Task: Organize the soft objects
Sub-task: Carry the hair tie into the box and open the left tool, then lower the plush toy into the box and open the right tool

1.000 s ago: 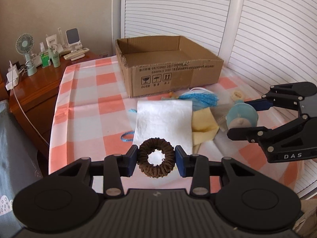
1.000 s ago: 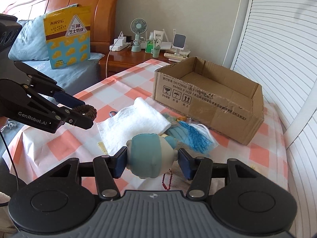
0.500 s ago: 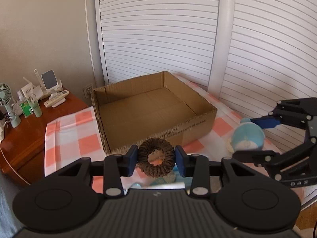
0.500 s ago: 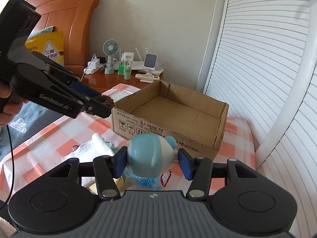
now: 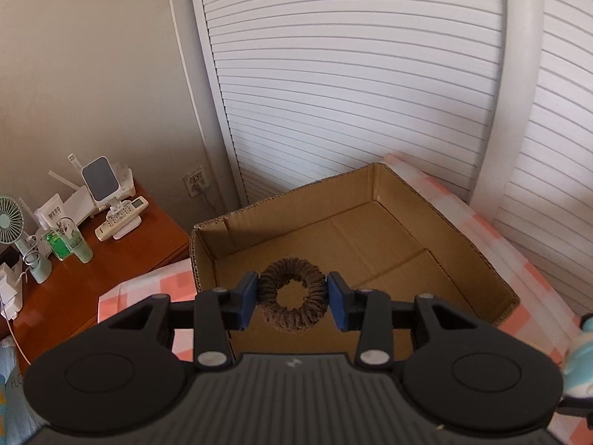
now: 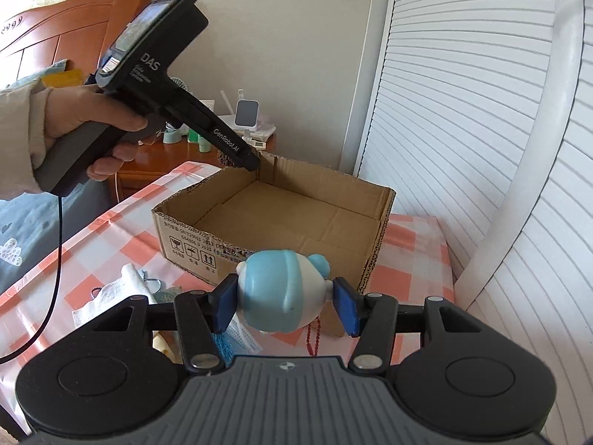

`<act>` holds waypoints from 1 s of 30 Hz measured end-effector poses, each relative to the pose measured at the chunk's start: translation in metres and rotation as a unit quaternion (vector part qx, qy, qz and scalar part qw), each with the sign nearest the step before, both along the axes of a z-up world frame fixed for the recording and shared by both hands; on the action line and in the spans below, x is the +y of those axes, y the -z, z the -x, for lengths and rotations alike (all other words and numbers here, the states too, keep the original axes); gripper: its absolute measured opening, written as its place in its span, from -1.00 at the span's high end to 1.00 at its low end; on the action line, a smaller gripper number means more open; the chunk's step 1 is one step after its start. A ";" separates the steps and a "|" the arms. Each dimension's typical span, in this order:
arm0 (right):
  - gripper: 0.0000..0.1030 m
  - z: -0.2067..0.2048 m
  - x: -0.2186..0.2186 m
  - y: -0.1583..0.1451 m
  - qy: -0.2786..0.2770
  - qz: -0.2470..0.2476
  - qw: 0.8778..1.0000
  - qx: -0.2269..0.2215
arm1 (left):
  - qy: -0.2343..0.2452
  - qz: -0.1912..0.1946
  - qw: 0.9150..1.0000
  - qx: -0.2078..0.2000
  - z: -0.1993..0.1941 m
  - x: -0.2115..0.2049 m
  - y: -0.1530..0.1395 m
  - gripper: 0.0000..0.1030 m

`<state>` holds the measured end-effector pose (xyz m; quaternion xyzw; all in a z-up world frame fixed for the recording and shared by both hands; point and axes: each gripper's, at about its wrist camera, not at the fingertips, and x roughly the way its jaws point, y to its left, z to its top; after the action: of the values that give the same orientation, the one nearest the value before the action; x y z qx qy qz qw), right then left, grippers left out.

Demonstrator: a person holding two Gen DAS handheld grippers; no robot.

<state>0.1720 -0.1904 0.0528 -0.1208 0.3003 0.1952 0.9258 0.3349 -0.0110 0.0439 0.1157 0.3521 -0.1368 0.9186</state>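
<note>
A brown scrunchie (image 5: 272,298) sits between the blue pads of my left gripper (image 5: 292,298), above the near left part of the open cardboard box (image 5: 374,233). The jaws are opening, and the pads still touch the scrunchie's sides. In the right wrist view the left gripper (image 6: 250,161), in a person's hand (image 6: 92,118), hangs over the box's (image 6: 296,215) far left corner. My right gripper (image 6: 285,306) is shut on a blue and white plush toy (image 6: 281,296) in front of the box's near wall. The toy's edge (image 5: 582,363) shows at the far right of the left wrist view.
A checked tablecloth (image 6: 111,230) carries a white towel (image 6: 122,289) and a blue mask (image 6: 237,337) near the front. A wooden nightstand (image 5: 92,278) at the left holds a fan (image 5: 11,222), bottles and a remote. White louvred doors (image 5: 352,74) stand behind the box.
The left gripper has carried the scrunchie from over the white towel to above the box. The right gripper has risen with the toy and come closer to the box.
</note>
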 end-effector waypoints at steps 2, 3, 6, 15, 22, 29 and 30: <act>-0.16 -0.005 -0.004 0.000 0.005 -0.002 1.000 0.002 | -0.011 -0.008 1.000 -0.012 -0.011 -0.001 0.005 -0.23; -0.16 -0.007 -0.005 0.001 0.007 -0.004 1.000 0.002 | -0.021 -0.018 1.000 -0.015 -0.017 -0.002 0.007 -0.42; -0.16 -0.011 -0.007 0.001 0.012 -0.005 1.000 0.003 | -0.038 -0.030 0.999 -0.023 -0.019 0.000 0.013 -0.66; -0.16 -0.014 -0.008 -0.004 0.018 0.001 1.000 0.003 | -0.012 -0.003 0.999 -0.030 0.035 0.017 -0.006 -0.91; -0.16 -0.019 -0.004 -0.010 0.025 0.000 1.000 0.006 | -0.042 -0.003 0.997 -0.066 0.119 0.025 -0.012 -0.99; -0.16 -0.037 0.004 -0.008 0.033 0.000 0.999 0.026 | -0.076 0.038 0.995 -0.045 0.164 0.035 0.002 -0.99; -0.16 -0.041 0.006 -0.008 0.034 0.001 0.999 0.028 | -0.088 0.044 0.994 -0.044 0.168 0.037 0.004 -0.99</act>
<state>0.2134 -0.1846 0.0607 -0.1054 0.3302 0.1664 0.9231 0.1666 0.0264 0.0399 0.0492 0.3139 -0.0657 0.9459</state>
